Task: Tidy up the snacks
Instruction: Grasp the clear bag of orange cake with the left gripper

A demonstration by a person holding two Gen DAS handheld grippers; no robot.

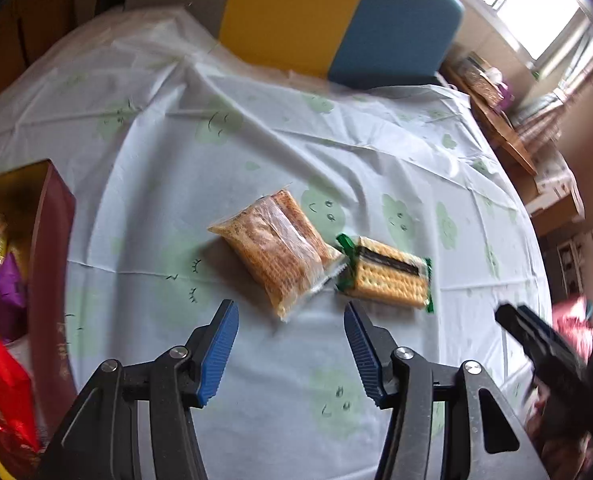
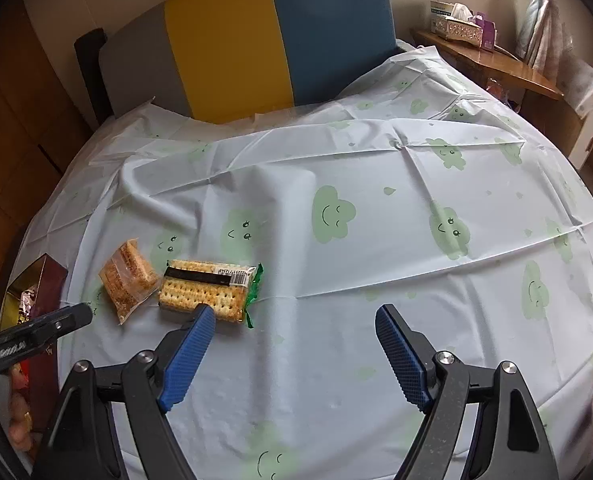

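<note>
A clear-wrapped brown cracker pack [image 1: 274,250] lies on the cloud-print tablecloth [image 1: 216,152], touching a green-edged cracker pack [image 1: 388,276] to its right. My left gripper [image 1: 291,312] is open and empty, just short of the clear pack. In the right wrist view the clear pack [image 2: 128,276] and the green-edged pack [image 2: 204,288] lie at the left. My right gripper [image 2: 295,318] is open and empty, its left finger [image 2: 188,350] at the green-edged pack's near edge. The right gripper [image 1: 536,340] also shows in the left view.
A dark red box [image 1: 50,248] with a gold inside holds several snack bags at the table's left edge; it also shows in the right wrist view [image 2: 44,280]. A yellow and blue chair back [image 2: 280,36] stands behind the table. A wooden shelf [image 2: 496,60] is far right.
</note>
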